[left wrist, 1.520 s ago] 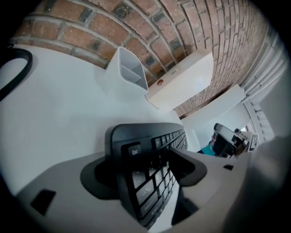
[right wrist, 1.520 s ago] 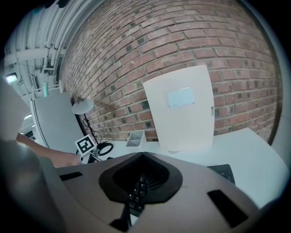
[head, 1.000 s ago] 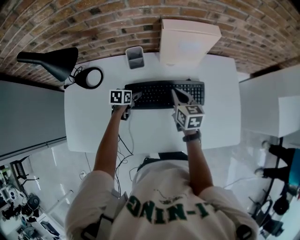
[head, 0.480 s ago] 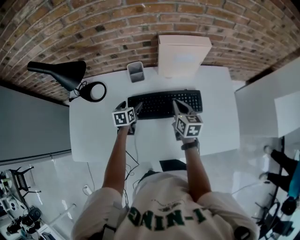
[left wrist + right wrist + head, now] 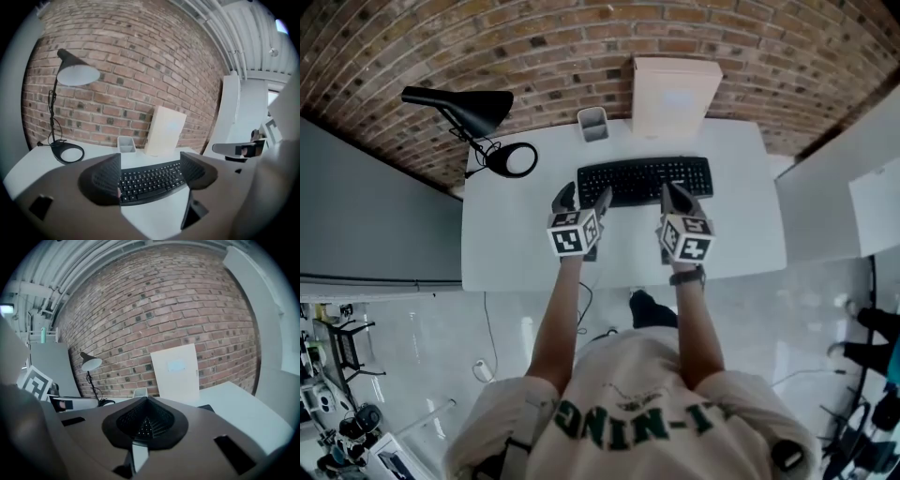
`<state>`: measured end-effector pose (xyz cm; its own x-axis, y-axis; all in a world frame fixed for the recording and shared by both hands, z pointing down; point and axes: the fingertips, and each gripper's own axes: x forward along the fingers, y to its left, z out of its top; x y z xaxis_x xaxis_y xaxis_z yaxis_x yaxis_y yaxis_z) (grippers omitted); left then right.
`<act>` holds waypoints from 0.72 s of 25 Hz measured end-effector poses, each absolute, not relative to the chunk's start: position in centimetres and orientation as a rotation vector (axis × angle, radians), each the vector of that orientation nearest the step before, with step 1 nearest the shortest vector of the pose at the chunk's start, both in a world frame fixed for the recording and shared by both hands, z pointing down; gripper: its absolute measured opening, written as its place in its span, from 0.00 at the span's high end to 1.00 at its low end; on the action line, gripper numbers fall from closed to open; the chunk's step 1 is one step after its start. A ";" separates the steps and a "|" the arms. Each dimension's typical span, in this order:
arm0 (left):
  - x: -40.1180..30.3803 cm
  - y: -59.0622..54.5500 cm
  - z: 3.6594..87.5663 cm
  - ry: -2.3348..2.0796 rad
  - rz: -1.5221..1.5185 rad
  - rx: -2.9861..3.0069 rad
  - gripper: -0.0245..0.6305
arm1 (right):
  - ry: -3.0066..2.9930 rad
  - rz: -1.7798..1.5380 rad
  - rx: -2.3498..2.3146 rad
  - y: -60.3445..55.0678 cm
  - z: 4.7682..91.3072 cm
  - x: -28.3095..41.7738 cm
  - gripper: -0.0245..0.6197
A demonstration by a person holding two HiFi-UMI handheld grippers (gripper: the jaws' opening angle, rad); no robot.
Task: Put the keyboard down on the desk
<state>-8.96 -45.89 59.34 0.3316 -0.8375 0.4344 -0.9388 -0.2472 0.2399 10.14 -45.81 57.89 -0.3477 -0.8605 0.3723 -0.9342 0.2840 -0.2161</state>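
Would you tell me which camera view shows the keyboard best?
The head view shows nearly the whole keyboard on the desk. The left gripper view's fingers hide its ends; the right gripper view shows barely a corner.

My keyboard [image 5: 645, 180] is matt black plastic on the smooth, white, faintly shiny counter [image 5: 516, 246]. Across the frame's top runs a rough red brick wall [image 5: 534, 42]. The lamp [image 5: 469, 101] at upper left is matt black. My left tongs [image 5: 150, 169] have dark, finely ribbed pads [image 5: 107, 178].

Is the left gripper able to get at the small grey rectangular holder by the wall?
Probably yes: the left gripper is open and empty, and only the flat black keyboard lies between it and the grey holder.
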 end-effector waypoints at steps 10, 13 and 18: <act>-9.8 -34.8 51.4 -1.706 0.196 2.316 0.62 | -2.397 0.420 1.771 -35.8 52.0 7.8 0.96; -9.8 -32.2 50.3 -1.702 0.193 2.358 0.65 | -2.432 0.382 1.741 -33.0 51.1 6.4 0.96; -10.1 -28.9 48.3 -1.750 0.134 2.388 0.74 | -2.425 0.297 1.804 -29.2 49.5 6.7 0.96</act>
<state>-10.06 -28.90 48.29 0.3041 -0.9361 0.1767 -0.9521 -0.2925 0.0893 6.70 -29.17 49.47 -0.2905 -0.9359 0.1993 -0.9563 0.2769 -0.0937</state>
